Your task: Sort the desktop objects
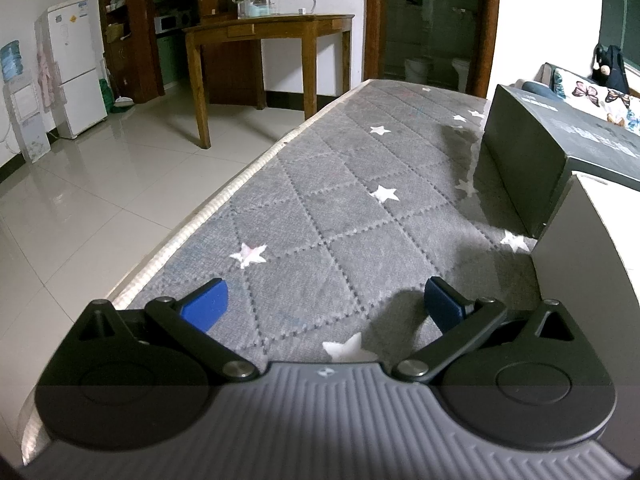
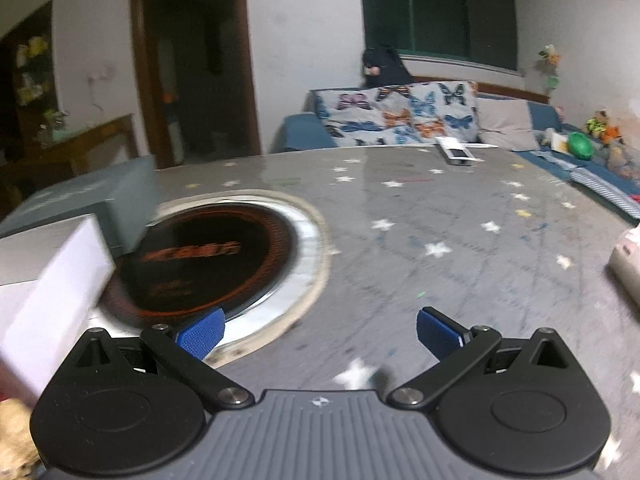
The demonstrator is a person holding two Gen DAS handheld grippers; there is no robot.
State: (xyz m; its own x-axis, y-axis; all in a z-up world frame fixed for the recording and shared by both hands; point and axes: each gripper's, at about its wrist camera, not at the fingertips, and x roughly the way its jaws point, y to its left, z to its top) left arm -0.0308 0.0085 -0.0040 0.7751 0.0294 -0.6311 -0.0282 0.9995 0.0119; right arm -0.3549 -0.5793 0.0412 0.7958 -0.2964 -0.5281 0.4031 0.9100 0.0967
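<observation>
Quilted grey cloth (image 1: 340,208) covers the table; floor tiles (image 1: 100,184) glossy.

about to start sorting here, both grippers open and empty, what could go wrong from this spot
The left gripper sits near the table's left edge; anything nudged that way could drop to the tiled floor.

The right wrist view is motion-blurred, so the right gripper may be moving fast enough to clip the white box close on its left.

The dark box and white box both overlap the round cooktop, so they may rest unevenly.
</observation>
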